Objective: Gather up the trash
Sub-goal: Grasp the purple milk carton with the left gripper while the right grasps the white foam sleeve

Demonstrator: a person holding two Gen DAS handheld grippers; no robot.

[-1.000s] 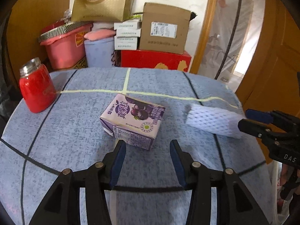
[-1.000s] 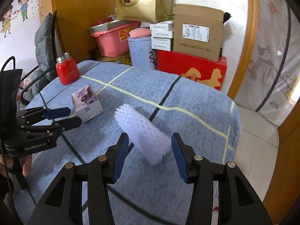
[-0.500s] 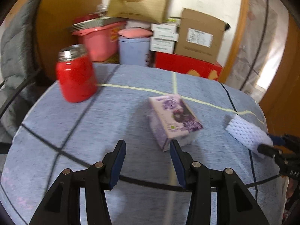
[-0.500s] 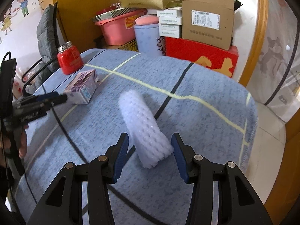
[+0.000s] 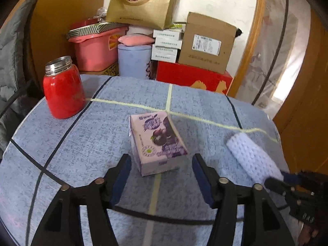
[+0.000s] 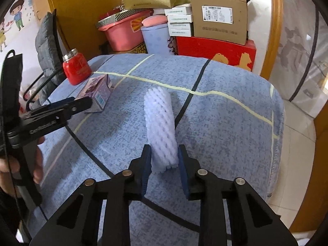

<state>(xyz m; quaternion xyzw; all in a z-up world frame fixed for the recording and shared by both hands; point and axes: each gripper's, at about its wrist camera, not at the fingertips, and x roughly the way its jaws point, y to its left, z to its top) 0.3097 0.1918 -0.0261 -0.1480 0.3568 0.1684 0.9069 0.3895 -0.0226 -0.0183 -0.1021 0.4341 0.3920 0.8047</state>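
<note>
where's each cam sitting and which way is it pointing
Left wrist: on the left gripper, facing forward over the purple carton; right gripper at the right edge.
Right wrist: on the right gripper, closed on the white foam sleeve; left gripper and hand at left.
Shared: carton, sleeve, red jar, blue tablecloth.

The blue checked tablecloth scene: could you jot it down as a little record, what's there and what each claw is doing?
surface: blue checked tablecloth
left gripper: open, fingers either side of the purple drink carton, not gripping
right gripper: closed on the near end of the white foam mesh sleeve
other item: red jar with metal lid, upright at the cloth's far left
background: stacked boxes and pink tub
</note>
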